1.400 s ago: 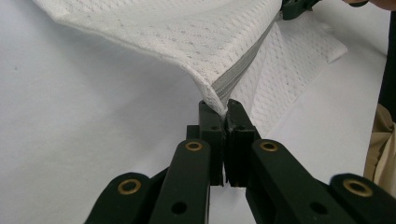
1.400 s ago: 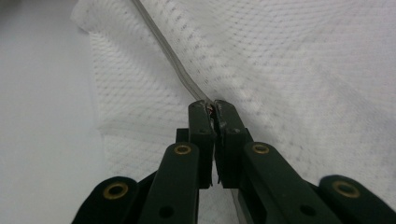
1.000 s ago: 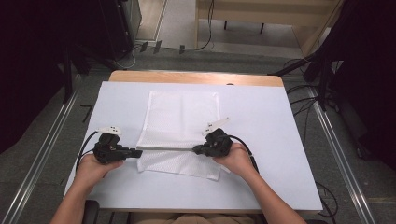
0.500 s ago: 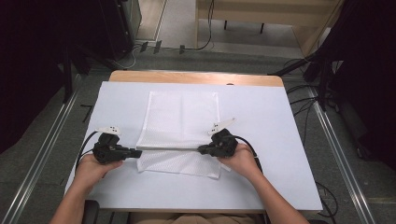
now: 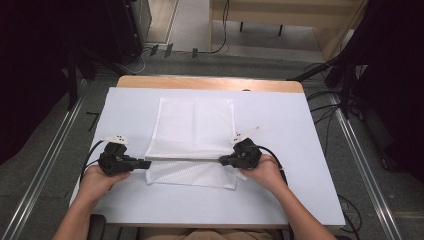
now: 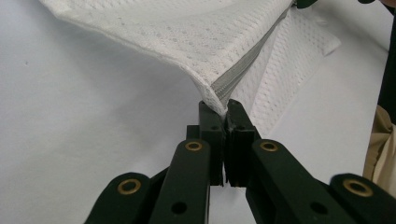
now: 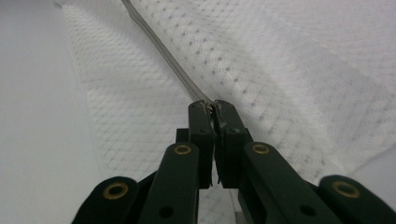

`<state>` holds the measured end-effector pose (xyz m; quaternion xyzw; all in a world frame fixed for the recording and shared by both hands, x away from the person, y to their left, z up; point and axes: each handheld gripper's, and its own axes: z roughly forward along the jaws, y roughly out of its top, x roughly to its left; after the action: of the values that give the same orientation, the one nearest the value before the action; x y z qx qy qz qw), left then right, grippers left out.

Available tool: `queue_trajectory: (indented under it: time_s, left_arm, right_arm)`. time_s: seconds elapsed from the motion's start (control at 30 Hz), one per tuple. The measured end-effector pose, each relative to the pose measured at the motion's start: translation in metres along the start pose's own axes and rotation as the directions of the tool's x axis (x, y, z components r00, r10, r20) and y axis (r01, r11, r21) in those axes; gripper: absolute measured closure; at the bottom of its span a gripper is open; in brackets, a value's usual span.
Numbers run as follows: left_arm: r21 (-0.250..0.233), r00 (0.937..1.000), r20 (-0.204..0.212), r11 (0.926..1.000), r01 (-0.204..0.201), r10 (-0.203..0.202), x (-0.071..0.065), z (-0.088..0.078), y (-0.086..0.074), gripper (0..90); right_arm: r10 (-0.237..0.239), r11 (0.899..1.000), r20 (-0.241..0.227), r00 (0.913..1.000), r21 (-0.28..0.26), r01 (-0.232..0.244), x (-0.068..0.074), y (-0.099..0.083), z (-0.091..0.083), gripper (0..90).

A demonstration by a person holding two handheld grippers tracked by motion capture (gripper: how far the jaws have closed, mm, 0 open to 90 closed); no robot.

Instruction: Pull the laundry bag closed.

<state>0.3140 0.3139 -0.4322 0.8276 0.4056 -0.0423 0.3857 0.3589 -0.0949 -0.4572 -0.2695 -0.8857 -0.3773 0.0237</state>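
Both clamped on the mesh laundry bag's zipper — left hand-held gripper its end, right hand-held gripper the pull — a jerk could slip the hold.

A white sheet covers the table, whose wooden far edge stays bare. Metal rails flank it on the grey floor, where black cables trail.

Mesh bag on table, left tongs and right tongs at its ends.
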Motion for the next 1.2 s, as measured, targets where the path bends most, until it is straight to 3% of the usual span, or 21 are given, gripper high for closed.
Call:
queue_trajectory:
  time_s: [0.37, 0.67, 0.87, 1.0, 1.2]
  left_arm:
    - [0.009, 1.0000, 0.005, 1.0000, -0.003, 0.003, 0.000, 0.001, 0.000, 88.9]
    - [0.035, 0.9994, 0.034, 0.9994, 0.000, -0.002, -0.002, 0.006, 0.001, 89.1]
    - [0.048, 0.9996, 0.027, 0.9988, -0.008, 0.007, -0.003, 0.008, 0.001, 89.2]
    - [0.047, 0.9990, 0.045, 0.9989, 0.001, -0.004, -0.001, 0.008, 0.000, 89.0]
    - [0.042, 0.9993, 0.037, 0.9991, 0.003, -0.005, -0.001, 0.009, 0.000, 87.0]
  right_arm:
    - [0.014, 1.000, 0.013, 0.9998, 0.016, -0.015, -0.007, -0.009, -0.011, 88.5]
    - [0.027, 0.999, 0.021, 0.9994, 0.023, -0.027, -0.011, -0.017, -0.019, 88.6]
    - [0.045, 0.999, 0.042, 0.9981, 0.025, -0.046, -0.012, -0.019, -0.022, 88.7]
    - [0.058, 0.998, 0.027, 0.9980, 0.025, -0.058, -0.013, -0.019, -0.023, 88.5]
    - [0.076, 0.997, 0.016, 0.9970, 0.020, -0.076, -0.014, -0.018, -0.022, 88.2]
